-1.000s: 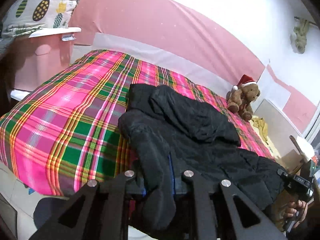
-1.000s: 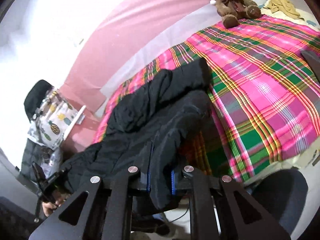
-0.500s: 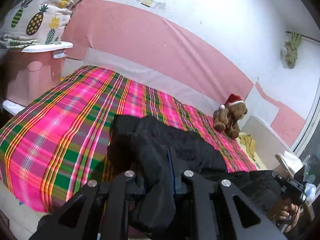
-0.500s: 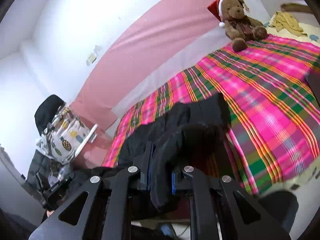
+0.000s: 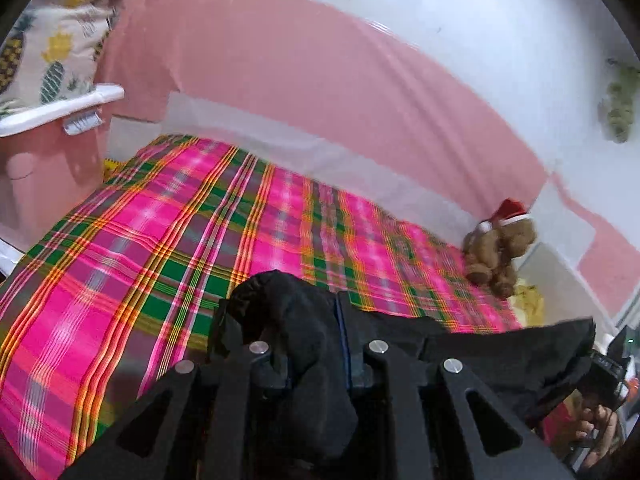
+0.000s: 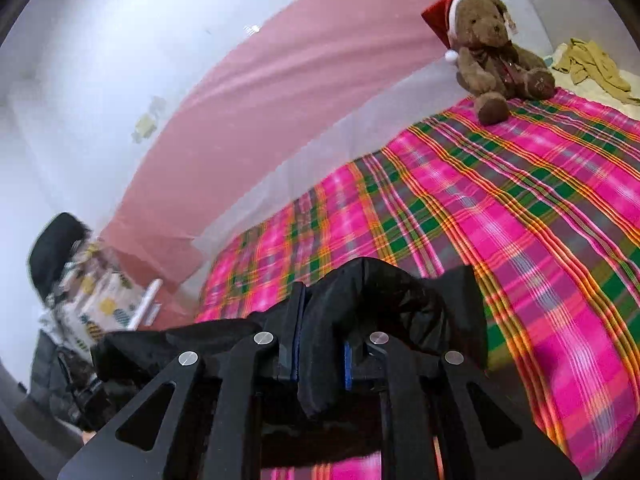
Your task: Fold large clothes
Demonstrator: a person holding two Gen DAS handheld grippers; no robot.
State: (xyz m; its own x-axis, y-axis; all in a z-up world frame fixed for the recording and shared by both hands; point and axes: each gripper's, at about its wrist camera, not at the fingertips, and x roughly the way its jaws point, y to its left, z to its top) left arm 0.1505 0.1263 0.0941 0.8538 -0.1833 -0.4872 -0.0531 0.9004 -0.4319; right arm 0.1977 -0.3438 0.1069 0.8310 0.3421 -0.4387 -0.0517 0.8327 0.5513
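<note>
A large black jacket (image 5: pixel 500 352) hangs stretched between my two grippers, off the plaid bed (image 5: pixel 160 248). My left gripper (image 5: pixel 288 320) is shut on a bunched fold at one end of it. In the right wrist view my right gripper (image 6: pixel 320 320) pinches the other end of the jacket (image 6: pixel 404 300) between its blue pads; its jaws are opening slightly, with the cloth still pressed between them. The right gripper (image 5: pixel 608 364) shows at the left wrist view's right edge, above a hand (image 5: pixel 596 432). The fabric hides both grippers' fingertips.
A brown teddy bear in a red hat (image 6: pixel 492 52) sits at the bed's far corner by the pink wall. A pineapple-print pillow (image 5: pixel 48 40) lies on a pink cabinet (image 5: pixel 44 168) beside the bed. Yellow cloth (image 6: pixel 592 64) lies past the bear.
Both grippers rose and drew back with the jacket. It lay spread on the bed before; now it is lifted clear and hangs taut between them, and the plaid cover is bare.
</note>
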